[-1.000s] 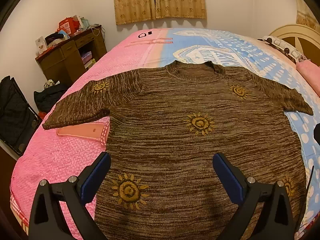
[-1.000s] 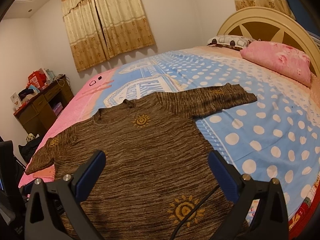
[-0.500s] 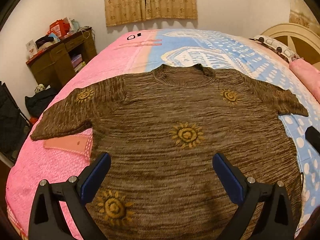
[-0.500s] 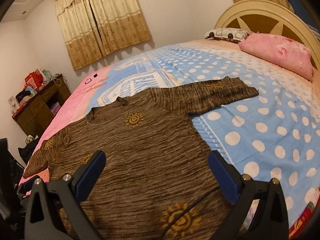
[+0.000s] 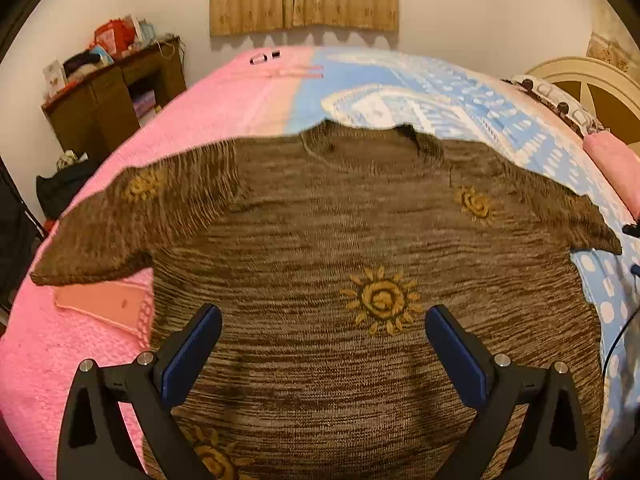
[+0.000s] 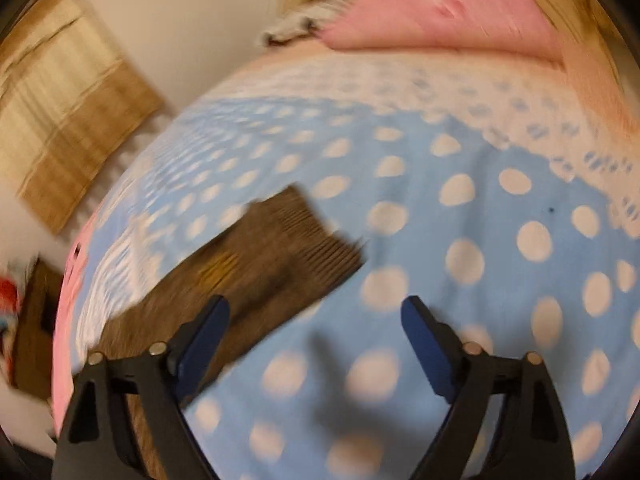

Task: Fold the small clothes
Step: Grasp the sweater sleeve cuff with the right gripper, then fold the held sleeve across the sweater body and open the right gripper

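A brown knit sweater [image 5: 320, 240] with yellow sun patterns lies flat on the bed, front up, both sleeves spread out. My left gripper [image 5: 322, 332] is open and empty, hovering over the sweater's lower body. In the blurred right wrist view, the sweater's right sleeve [image 6: 260, 260] lies on the blue polka-dot bedspread [image 6: 460, 240]. My right gripper [image 6: 316, 320] is open and empty, just right of the sleeve's end, its left finger over the sleeve edge.
The bed cover is pink [image 5: 80, 340] on the left and blue on the right. A pink pillow [image 6: 440, 12] and cream headboard [image 5: 580, 80] stand at the right. A cluttered wooden desk [image 5: 112, 96] and dark bags [image 5: 56, 188] are left of the bed.
My left gripper moved forward up the sweater body. My right gripper swung right and down, from over the body to the right sleeve's end; its view is blurred by motion.
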